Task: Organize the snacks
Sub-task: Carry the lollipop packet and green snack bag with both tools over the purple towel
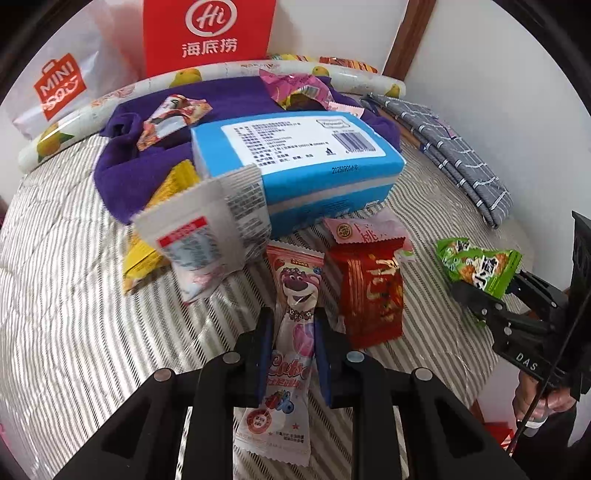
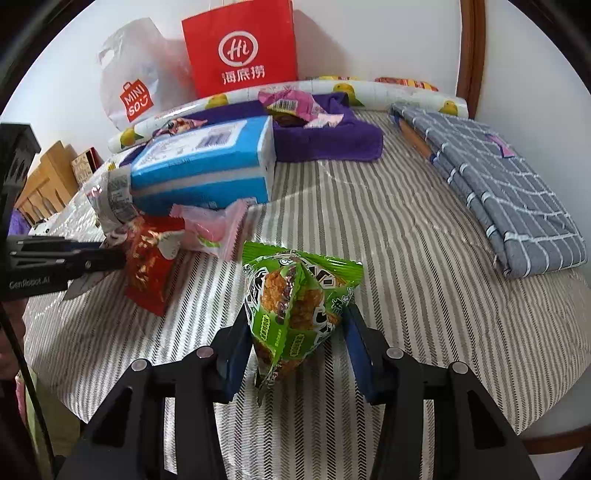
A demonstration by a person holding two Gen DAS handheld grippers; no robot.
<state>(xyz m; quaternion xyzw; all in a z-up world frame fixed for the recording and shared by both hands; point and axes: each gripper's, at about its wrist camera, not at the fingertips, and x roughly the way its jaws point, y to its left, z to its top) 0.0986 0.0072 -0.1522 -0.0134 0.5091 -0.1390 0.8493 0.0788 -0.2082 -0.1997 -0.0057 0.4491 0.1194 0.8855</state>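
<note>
My left gripper (image 1: 293, 317) is shut on a pink bear-print snack packet (image 1: 299, 291), pinching its narrow middle; the packet lies lengthwise on the striped tablecloth (image 1: 74, 314). A red snack packet (image 1: 369, 295) lies just right of it. My right gripper (image 2: 298, 314) is shut on a green snack packet (image 2: 295, 295), which stands crumpled between the blue pads. The left wrist view has that green packet (image 1: 480, 266) at the right gripper's (image 1: 480, 295) tips, far right. In the right wrist view the left gripper (image 2: 110, 258) reaches in beside the red packet (image 2: 151, 258).
A blue box (image 1: 295, 158) lies mid-table, partly on a purple towel (image 1: 147, 166) carrying more wrappers. A silver-white packet (image 1: 207, 236) and a yellow one (image 1: 173, 184) lie to its left. A folded grey checked cloth (image 2: 498, 192) sits right. A red paper bag (image 1: 208, 33) stands behind.
</note>
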